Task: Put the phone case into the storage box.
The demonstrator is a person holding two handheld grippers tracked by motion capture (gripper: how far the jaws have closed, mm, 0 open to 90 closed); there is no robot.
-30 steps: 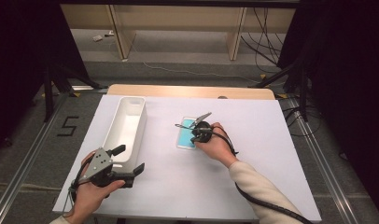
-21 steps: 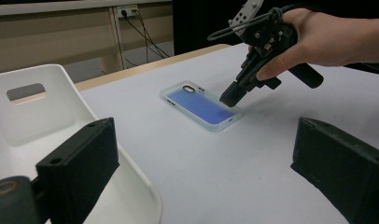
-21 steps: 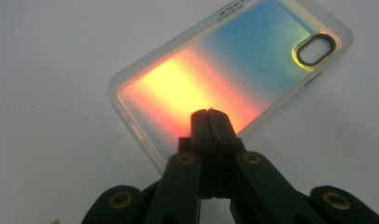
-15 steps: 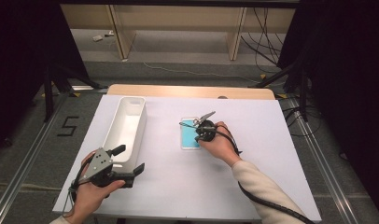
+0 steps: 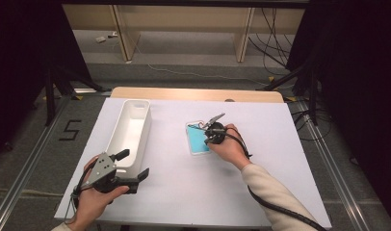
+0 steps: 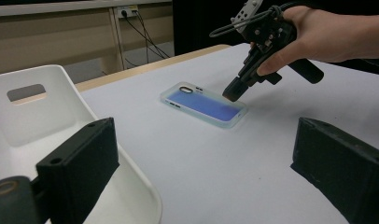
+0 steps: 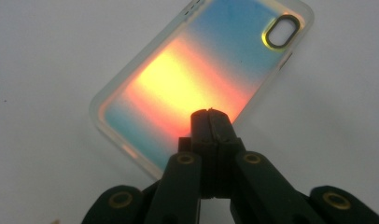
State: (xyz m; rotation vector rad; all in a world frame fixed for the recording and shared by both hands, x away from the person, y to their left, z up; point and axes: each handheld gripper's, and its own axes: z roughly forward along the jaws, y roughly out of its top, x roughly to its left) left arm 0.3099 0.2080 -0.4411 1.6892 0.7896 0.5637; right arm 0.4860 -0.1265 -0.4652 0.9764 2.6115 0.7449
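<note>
Right gripper (image 5: 209, 131) closed over phone case (image 5: 199, 139); left gripper (image 5: 134, 164) open and idle.

High view, left to right: the left gripper sits at 7 o'clock on the white table (image 5: 280, 159), jaws wide apart and empty, beside the near end of the white bin (image 5: 136, 110) at 10 o'clock. The translucent blue phone case lies flat near table centre. The right gripper, at the case's 3 o'clock edge, has its jaws pressed together with nothing between, tips at the case's surface; contact cannot be confirmed.
</note>
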